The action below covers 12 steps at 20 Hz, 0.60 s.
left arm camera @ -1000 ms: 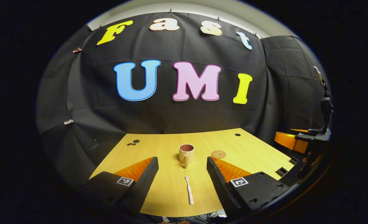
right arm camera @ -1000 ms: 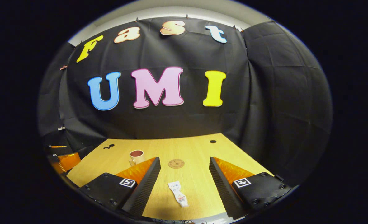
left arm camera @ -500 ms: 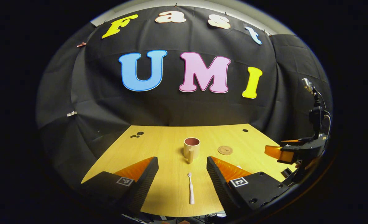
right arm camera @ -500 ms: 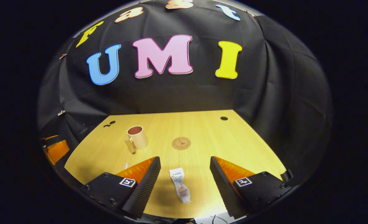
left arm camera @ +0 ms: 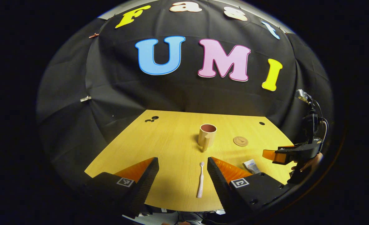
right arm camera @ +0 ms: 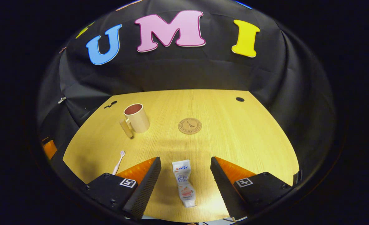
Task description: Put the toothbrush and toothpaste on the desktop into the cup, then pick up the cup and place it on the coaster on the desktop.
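Two hand-held grippers poised above a wooden worktop (left arm camera: 172, 147), both spread wide and holding nothing.

In the left gripper view: left gripper (left arm camera: 183, 165) hovering over the near edge of the worktop, fingers well apart. Between them, closer to the right-hand finger, a pale pink toothbrush (left arm camera: 200, 180) lying flat, bristle end pointing away from the gripper. Straight ahead and beyond the brush, a beige cup (left arm camera: 207, 136) with a reddish-brown inside, standing upright, handle turned toward the gripper. Just to the right of the cup, a round cork coaster (left arm camera: 240, 141), flat and bare. Peeking out past the right-hand finger, the top end of a white toothpaste tube (left arm camera: 251, 166). Farther right, at the worktop's edge, the other gripper held in a hand (left arm camera: 309, 162), partly seen.

In the right gripper view: right gripper (right arm camera: 185, 170) also parted wide, tilted down toward the worktop (right arm camera: 234, 140). Toothpaste tube (right arm camera: 184, 182) lying flat between the two fingers, touching neither, cap end nearest the camera. Ahead of the gripper and a little right of centre, the coaster (right arm camera: 189, 126). Ahead and to the left, the cup (right arm camera: 136, 118), upright, its handle facing the near left. Nearer, just outside the left-hand finger, the toothbrush (right arm camera: 119, 161), head end showing and the rest hidden behind the gripper body.

Cup apart from coaster; brush and tube both on the worktop, outside the cup.
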Motion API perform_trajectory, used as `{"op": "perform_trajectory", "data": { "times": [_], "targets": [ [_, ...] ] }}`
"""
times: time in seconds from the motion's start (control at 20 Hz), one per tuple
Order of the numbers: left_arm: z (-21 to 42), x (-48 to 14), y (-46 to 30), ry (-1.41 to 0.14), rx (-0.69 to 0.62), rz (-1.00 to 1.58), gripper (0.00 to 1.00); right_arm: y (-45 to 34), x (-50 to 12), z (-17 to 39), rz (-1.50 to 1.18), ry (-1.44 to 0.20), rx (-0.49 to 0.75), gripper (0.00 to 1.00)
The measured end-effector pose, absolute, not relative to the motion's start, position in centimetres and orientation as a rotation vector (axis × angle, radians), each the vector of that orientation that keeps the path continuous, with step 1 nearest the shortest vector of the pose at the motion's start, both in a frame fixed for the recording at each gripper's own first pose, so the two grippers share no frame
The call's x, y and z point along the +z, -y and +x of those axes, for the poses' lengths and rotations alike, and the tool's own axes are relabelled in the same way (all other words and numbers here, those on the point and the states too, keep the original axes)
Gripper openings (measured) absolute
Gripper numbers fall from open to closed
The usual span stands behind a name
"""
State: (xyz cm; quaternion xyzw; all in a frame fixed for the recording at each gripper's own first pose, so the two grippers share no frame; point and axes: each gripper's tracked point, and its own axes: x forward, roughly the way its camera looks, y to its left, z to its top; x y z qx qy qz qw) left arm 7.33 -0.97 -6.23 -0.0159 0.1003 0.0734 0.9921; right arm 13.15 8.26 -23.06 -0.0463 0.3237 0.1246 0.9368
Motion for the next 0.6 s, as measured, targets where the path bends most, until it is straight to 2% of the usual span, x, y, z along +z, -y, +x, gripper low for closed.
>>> {"op": "perform_trajectory", "data": {
  "times": [0.6],
  "targets": [
    [8.1, -9.5, 1.5, -0.325, 0.251, -0.050, 0.97, -7.7, -31.7, 13.4, -0.190, -0.896, 0.316, 0.98]
  ]
}}
